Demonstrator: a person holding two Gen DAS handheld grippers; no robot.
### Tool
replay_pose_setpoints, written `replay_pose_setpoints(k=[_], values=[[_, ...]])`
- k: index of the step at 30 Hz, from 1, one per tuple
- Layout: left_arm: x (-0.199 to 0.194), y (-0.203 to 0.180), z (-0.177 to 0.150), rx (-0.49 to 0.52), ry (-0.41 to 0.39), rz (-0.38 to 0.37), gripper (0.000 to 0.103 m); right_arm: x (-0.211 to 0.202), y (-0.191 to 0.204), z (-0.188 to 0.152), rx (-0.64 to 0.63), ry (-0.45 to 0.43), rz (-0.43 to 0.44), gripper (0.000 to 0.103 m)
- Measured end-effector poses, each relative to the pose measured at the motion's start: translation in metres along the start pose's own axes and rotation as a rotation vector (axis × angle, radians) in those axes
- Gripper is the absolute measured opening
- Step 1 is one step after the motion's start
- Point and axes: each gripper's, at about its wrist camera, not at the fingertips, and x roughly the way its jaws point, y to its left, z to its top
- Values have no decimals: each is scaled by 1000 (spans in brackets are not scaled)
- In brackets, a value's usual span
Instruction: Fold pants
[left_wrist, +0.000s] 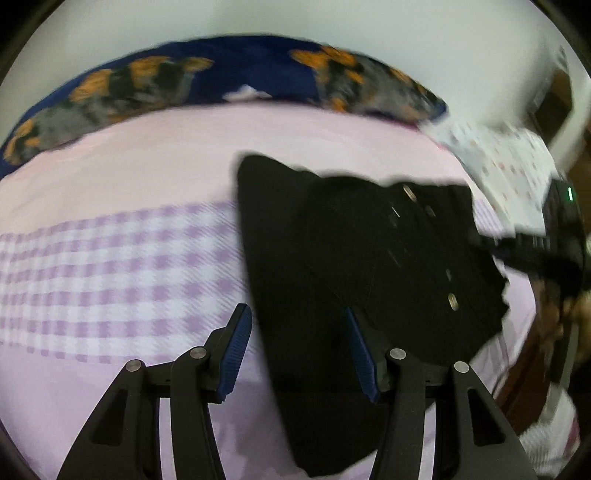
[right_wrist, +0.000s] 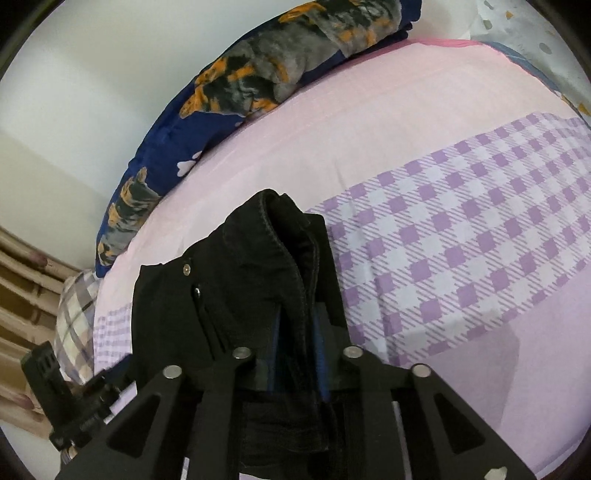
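Note:
Black pants (left_wrist: 362, 266) lie folded on the bed, with metal rivets showing near the waist. My left gripper (left_wrist: 295, 332) is open and empty, its jaws wide apart over the pants' left edge. My right gripper (right_wrist: 295, 325) is shut on a thick bunch of the pants (right_wrist: 273, 251), with folded seams standing up between the blue pads (right_wrist: 320, 354). The right gripper also shows in the left wrist view (left_wrist: 554, 240) at the pants' right side. The left gripper's body shows at the lower left of the right wrist view (right_wrist: 74, 398).
The bed has a pink sheet (left_wrist: 147, 158) with a purple checked band (right_wrist: 480, 229). A navy blanket with orange and grey dogs (left_wrist: 147, 85) lies along the wall. A dotted white pillow (left_wrist: 509, 162) sits at the right; a plaid pillow (right_wrist: 74, 317) is near a curtain.

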Motion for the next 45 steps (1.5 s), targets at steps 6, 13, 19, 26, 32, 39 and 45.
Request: replay_pose_setpoints(k=[6,13,19,26,32,39,45], values=[[9,-11,-10,56,18,9,53,-33,-13,-19,71,-27,31,27],[8,-4,-11,25,21,-10,53,-41,-16,-45,93,19,53,27],[5,-5,-13,28,24,-5,54,-51,6,-49,27,-26,30,12],[-11,-13,-20,58,39,-45,54,-77,12,-63,-4,-87,-13,10],[-11,-23,-33,113,76,-38,54,-53,-7,-71,25,-46,-65,10],[-9,-30,-31,132,83,2,54,-48,-8,-70,20,-32,-72,11],[-11,-35,-28,151,68,47,55,-47,-12,-71,75,-57,-77,29]])
